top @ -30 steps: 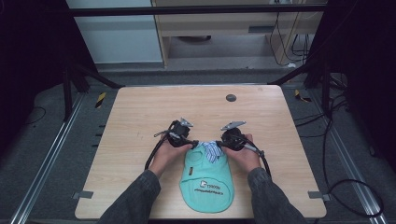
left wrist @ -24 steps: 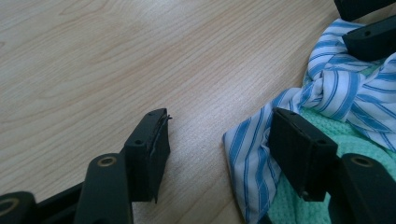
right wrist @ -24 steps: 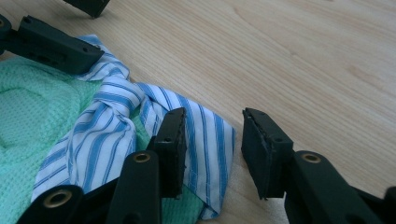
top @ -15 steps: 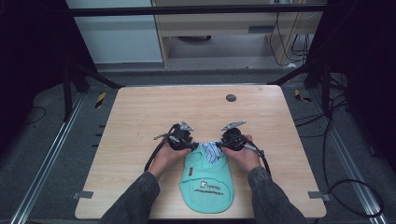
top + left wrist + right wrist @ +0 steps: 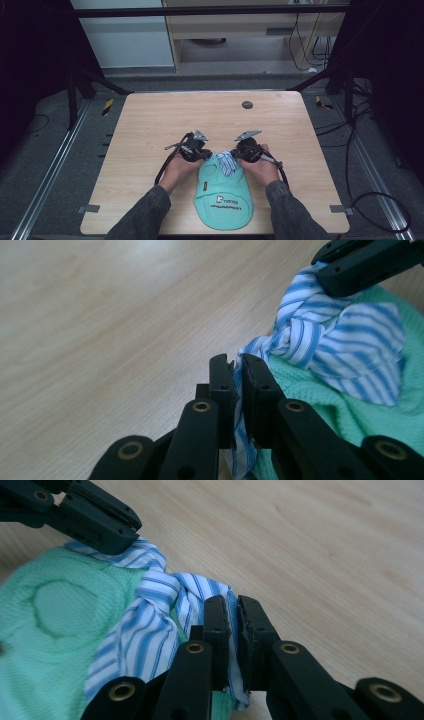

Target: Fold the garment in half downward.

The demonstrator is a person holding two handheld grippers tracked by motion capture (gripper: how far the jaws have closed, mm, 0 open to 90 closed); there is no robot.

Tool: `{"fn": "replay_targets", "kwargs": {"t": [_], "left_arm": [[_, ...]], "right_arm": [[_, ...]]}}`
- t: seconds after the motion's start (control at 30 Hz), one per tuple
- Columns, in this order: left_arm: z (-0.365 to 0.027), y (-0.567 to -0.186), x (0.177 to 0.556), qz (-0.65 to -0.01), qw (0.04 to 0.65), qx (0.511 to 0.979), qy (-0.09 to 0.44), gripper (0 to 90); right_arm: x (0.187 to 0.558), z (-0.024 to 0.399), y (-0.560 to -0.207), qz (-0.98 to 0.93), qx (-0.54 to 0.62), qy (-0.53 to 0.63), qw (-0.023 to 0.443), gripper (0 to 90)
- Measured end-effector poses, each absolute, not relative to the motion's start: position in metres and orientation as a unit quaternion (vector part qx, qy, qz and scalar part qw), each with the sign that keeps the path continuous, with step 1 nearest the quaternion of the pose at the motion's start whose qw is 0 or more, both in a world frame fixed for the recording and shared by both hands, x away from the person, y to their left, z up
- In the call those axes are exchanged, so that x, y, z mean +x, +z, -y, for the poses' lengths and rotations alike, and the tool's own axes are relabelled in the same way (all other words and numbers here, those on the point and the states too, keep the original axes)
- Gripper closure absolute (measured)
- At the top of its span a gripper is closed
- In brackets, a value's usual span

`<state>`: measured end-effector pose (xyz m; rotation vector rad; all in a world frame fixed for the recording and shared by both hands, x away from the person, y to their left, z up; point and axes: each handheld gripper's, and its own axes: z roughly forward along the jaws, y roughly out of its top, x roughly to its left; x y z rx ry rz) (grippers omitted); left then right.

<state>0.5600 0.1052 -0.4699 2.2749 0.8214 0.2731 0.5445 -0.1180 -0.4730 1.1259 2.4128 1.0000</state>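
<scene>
High view: a small green garment (image 5: pixel 223 196) lies flat at the table's (image 5: pixel 150 120) near edge, about 6 o'clock from the table's centre, hem toward the person, collar (image 5: pixel 226 161) at its 12 o'clock end.
Left gripper (image 5: pixel 204 154): at the garment's 11 o'clock corner; its jaws have just been closing and now pinch a fold of the striped collar.
Right gripper (image 5: pixel 240 153): at the garment's 1 o'clock corner; its jaws too have just been closing, and are clamped on the collar's other side.
Left gripper view: striped cloth (image 5: pixel 340 340) runs down between the two black pads, squeezed thin; the green knit (image 5: pixel 350 415) lies to the 3 o'clock side, and the other gripper bites the stripes at 1 o'clock.
Right gripper view: blue-and-white collar (image 5: pixel 165 615) is caught between the pads; green knit (image 5: pixel 60 630) spreads toward 9 o'clock, the other gripper at 11 o'clock.
Feel: likely very light, soft and limp; it should sag, fold and drape rather than keep shape.
Slip: woven collar looks thin and smooth, so a shallow pinch could slide off under a tug.
Where to hold: the doubled collar edge at each shoulder seems the firmest spot; the stretchy knit would probably give.
Caution: pulling the two sides unevenly would likely skew or bunch the cloth.
Other: a dark round disc (image 5: pixel 247 104) sits toward the table's far edge, at 12 o'clock, well apart.
</scene>
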Motion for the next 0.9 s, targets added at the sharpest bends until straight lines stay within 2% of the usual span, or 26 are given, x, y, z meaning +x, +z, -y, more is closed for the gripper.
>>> {"fn": "replay_targets", "kwargs": {"t": [0.1,0.3,0.9], "left_arm": [[-0.104,-0.449,0.552,-0.302,0.362,0.873,0.126,84.0],[-0.099,-0.436,0.549,-0.282,0.363,0.878,0.135,84.3],[-0.093,-0.419,0.555,-0.249,0.357,0.892,0.119,84.4]], "right_arm": [[0.535,0.121,-0.459,-0.841,0.375,0.356,0.159,83.5],[0.524,0.129,-0.446,-0.839,0.362,0.37,0.167,83.7],[0.527,0.139,-0.432,-0.862,0.344,0.343,0.147,83.7]]}}
